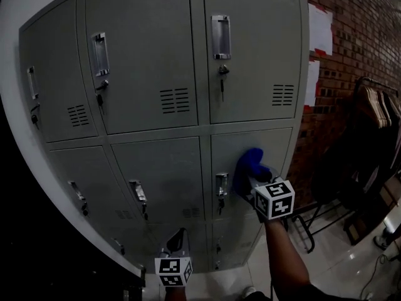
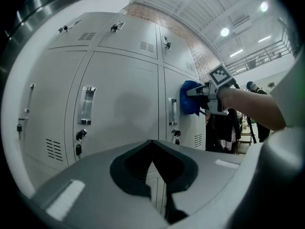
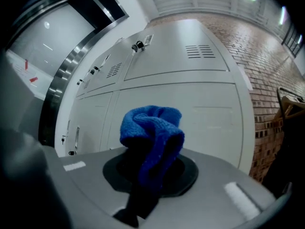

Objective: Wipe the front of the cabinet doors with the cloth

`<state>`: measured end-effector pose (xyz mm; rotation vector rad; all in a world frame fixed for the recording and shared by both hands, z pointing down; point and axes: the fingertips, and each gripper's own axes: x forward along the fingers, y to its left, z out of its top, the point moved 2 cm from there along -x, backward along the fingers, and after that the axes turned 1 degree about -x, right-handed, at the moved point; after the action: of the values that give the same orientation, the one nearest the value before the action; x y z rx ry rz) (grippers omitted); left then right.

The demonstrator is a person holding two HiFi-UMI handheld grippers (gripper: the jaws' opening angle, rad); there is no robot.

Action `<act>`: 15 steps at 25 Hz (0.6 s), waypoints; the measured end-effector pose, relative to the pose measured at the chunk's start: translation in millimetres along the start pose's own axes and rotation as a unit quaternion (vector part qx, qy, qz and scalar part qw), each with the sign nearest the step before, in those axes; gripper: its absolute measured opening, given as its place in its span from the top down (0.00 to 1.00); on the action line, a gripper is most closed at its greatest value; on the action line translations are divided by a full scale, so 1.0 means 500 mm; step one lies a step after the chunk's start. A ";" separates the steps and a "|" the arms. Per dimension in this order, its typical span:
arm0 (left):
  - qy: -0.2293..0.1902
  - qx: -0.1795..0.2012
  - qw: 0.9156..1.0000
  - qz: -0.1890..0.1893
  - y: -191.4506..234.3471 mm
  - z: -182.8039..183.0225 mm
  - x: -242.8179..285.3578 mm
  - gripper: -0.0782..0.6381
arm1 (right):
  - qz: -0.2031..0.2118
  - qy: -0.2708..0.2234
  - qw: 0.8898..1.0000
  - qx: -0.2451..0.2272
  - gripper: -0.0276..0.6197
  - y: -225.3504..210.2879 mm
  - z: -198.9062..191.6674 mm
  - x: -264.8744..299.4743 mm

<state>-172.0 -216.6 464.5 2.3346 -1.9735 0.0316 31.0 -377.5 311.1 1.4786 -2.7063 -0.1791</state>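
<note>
Fingers on the right gripper [image 3: 148, 182], what are they doing?
Pinching the blue cloth [image 3: 151, 128], which bunches up past the tips and sits against a lower cabinet door [image 1: 258, 144].
Where on that door?
At 3 o'clock from its handle [image 1: 221, 185], near the door's right edge. Bare panel lies open toward 12 o'clock.
And the left gripper [image 1: 177, 240]?
It is at 7 o'clock from the cloth, well apart, with its tips pressed together on nothing.
</note>
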 end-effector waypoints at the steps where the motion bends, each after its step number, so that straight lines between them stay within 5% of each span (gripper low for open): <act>1: 0.000 0.000 1.000 -0.002 -0.001 -0.002 -0.001 0.87 | -0.006 0.001 1.000 0.000 0.86 -0.018 -0.004 -0.006; 15: -0.008 0.010 1.000 -0.014 -0.033 0.002 0.000 0.87 | -0.100 0.032 0.994 0.011 0.86 -0.236 -0.049 -0.083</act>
<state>-155.9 -214.1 462.8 2.3810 -1.9574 0.0304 154.4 -407.6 321.0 1.7296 -2.5152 -0.1081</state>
